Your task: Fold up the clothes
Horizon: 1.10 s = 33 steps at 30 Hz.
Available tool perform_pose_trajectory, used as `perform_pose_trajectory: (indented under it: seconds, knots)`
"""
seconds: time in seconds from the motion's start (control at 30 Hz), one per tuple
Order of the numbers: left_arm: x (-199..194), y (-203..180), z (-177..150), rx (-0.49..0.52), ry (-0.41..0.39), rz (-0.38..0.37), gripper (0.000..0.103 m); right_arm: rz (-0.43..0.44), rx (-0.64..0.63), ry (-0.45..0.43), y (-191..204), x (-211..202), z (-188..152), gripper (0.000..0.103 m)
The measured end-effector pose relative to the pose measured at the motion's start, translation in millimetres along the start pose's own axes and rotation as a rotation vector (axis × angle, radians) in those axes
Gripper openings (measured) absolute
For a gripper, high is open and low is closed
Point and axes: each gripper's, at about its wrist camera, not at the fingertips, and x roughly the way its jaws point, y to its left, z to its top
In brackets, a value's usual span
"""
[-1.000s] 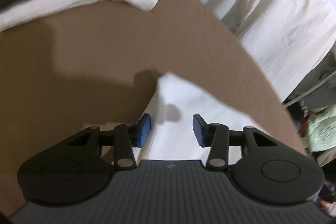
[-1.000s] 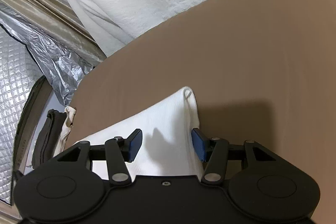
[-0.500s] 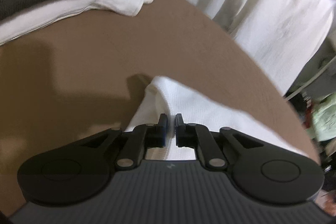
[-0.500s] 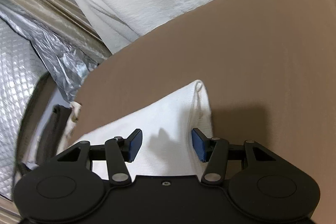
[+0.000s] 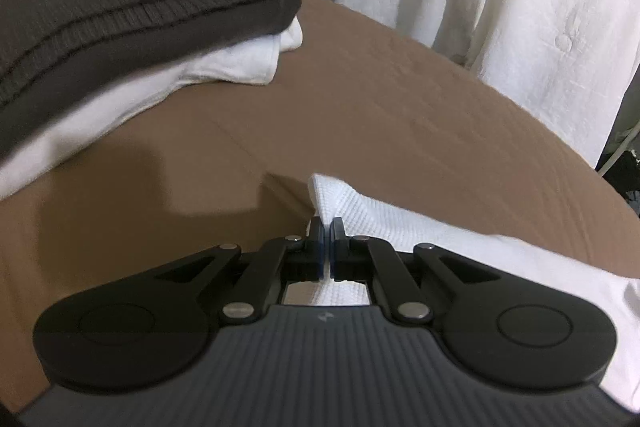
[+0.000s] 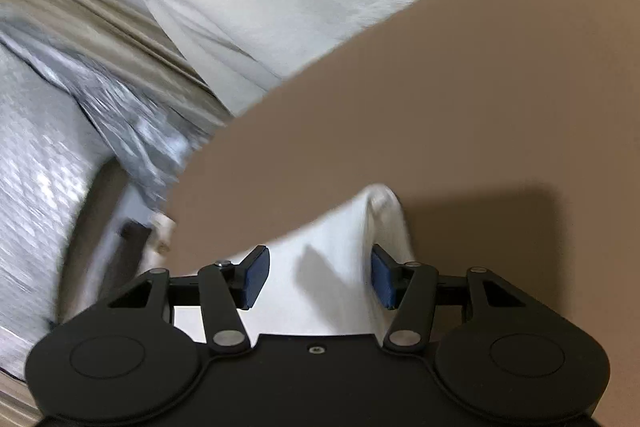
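A white waffle-knit garment point(image 5: 400, 227) lies on the brown bed sheet point(image 5: 360, 99). My left gripper point(image 5: 326, 243) is shut on the garment's near corner, which pokes up between the blue pads. In the right wrist view the same white garment point(image 6: 320, 259) runs under my right gripper point(image 6: 318, 273), which is open, its blue pads point(image 6: 256, 277) either side of the cloth and not touching it. A folded end of the garment point(image 6: 380, 199) sticks out ahead of the right gripper.
A folded stack sits at the left: a dark brown knit point(image 5: 120, 19) on top of a white cloth point(image 5: 224, 63). A white quilt point(image 5: 500, 7) bunches beyond the sheet. Silver foil insulation point(image 6: 60, 155) and a curtain line the wall.
My left gripper went from open to shut on the white garment's corner and lifted it a little. The right gripper stayed open over the cloth, and its view swung quickly.
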Motion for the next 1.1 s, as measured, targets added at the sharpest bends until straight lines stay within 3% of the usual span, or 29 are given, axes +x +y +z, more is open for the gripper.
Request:
perform_pose_trajectory:
  seconds: [0.03, 0.07, 0.27, 0.37, 0.43, 0.5, 0.57, 0.63, 0.7, 0.8, 0.9, 0.93, 1.07, 1.1]
  knots:
    - [1.1, 0.0, 0.4, 0.003, -0.013, 0.013, 0.002, 0.013, 0.010, -0.014, -1.9, 3.8, 1.5, 0.036]
    - [0.3, 0.2, 1.7, 0.006, -0.033, 0.031, 0.002, 0.015, -0.013, -0.022, -0.7, 6.4, 2.2, 0.007]
    - [-22.8, -25.1, 17.0, 0.168, -0.222, 0.089, 0.002, 0.034, -0.204, -0.229, 34.9, -40.3, 19.5, 0.005]
    - [2.9, -35.0, 16.3, 0.236, -0.201, 0.141, 0.002, -0.128, -0.335, -0.191, 41.1, -21.1, 21.2, 0.003]
    - [20.9, -34.4, 12.5, 0.242, -0.145, 0.159, 0.003, -0.221, -0.316, -0.150, 29.4, 3.3, 14.6, 0.003]
    - [28.4, -30.3, 8.0, 0.221, -0.103, 0.153, 0.004, -0.284, -0.242, -0.100, 12.6, 22.6, 9.8, 0.011]
    - [29.7, -26.3, 5.5, 0.192, -0.082, 0.145, 0.008, -0.243, -0.142, -0.090, -2.6, 19.4, 9.9, 0.012]
    - [16.0, -22.6, 8.0, 0.147, -0.109, 0.135, 0.024, -0.227, -0.085, -0.092, -1.4, 4.1, 14.4, 0.028]
    - [0.2, -23.2, 6.0, 0.135, -0.134, 0.135, 0.047, -0.255, -0.077, -0.116, 9.4, -14.4, 14.0, 0.059]
    - [-19.9, -31.2, -4.9, 0.152, -0.111, 0.124, 0.052, -0.327, -0.082, -0.111, 27.8, -41.9, 8.1, 0.062]
    - [-34.2, -43.6, -17.7, 0.186, -0.041, 0.081, 0.057, -0.359, -0.059, -0.001, 39.1, -65.1, -6.5, 0.062]
    - [-36.7, -48.5, -24.4, 0.215, -0.008, 0.079, 0.059, -0.315, -0.061, 0.012, 44.6, -72.8, -14.3, 0.062]
    - [-41.4, -69.2, -58.3, 0.383, 0.150, 0.108, 0.087, -0.168, -0.061, 0.070, 65.4, -94.4, -48.5, 0.070]
    - [-42.6, -74.4, -66.8, 0.425, 0.189, 0.115, 0.087, -0.144, -0.057, 0.090, 69.7, -97.3, -57.6, 0.070]
